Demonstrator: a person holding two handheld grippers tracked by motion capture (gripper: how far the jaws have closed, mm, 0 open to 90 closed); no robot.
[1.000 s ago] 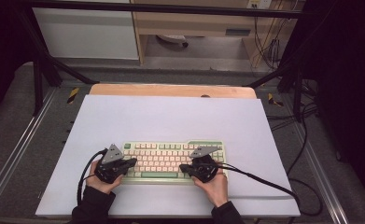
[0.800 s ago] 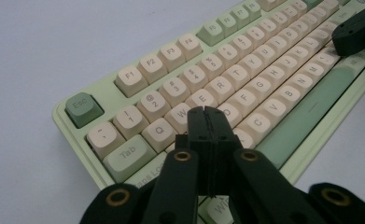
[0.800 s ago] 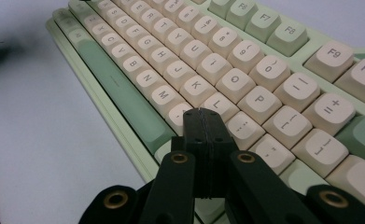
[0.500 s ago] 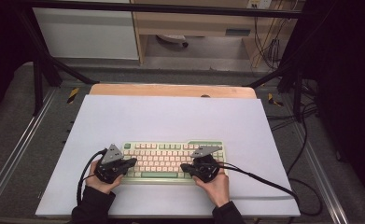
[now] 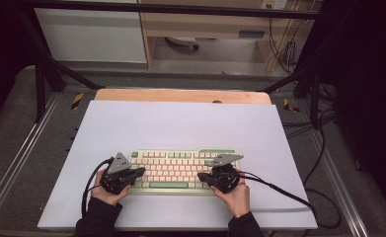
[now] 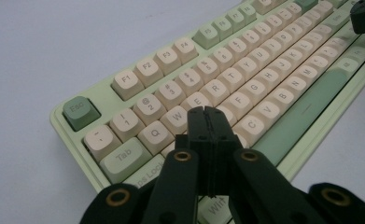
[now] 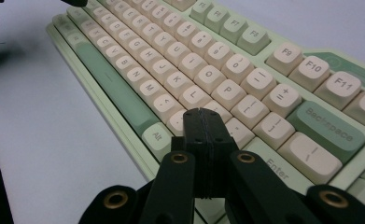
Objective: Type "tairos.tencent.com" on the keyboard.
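Surroundings: a white mat (image 5: pixel 180 123) covered the table; a wooden strip (image 5: pixel 180 95) ran along its 12 o'clock edge, and dark cables (image 5: pixel 289 192) trailed off toward 4 o'clock.
Obstructions: the mat around the keyboard lay bare; the two grippers themselves covered the keyboard's outer ends in the high view.
Keyboard: the green-and-cream keyboard (image 5: pixel 178 170) lay flat at the 6 o'clock part of the mat, its long side running from 9 to 3 o'clock.
Left hand: the left hand (image 5: pixel 106 192) came in from 6 o'clock and held the left gripper (image 6: pixel 206 112) over the keyboard's 9 o'clock end.
Left gripper: its jaws were pressed together with nothing between them, the tip above the keys near W and E.
Right hand: the right hand (image 5: pixel 236 197) came in from 6 o'clock and held the right gripper (image 7: pixel 201 113) at the 3 o'clock end.
Right gripper: its jaws met flush, empty, the tip over the keys just below P and L.
Contact: whether either tip touched a key could not be told.
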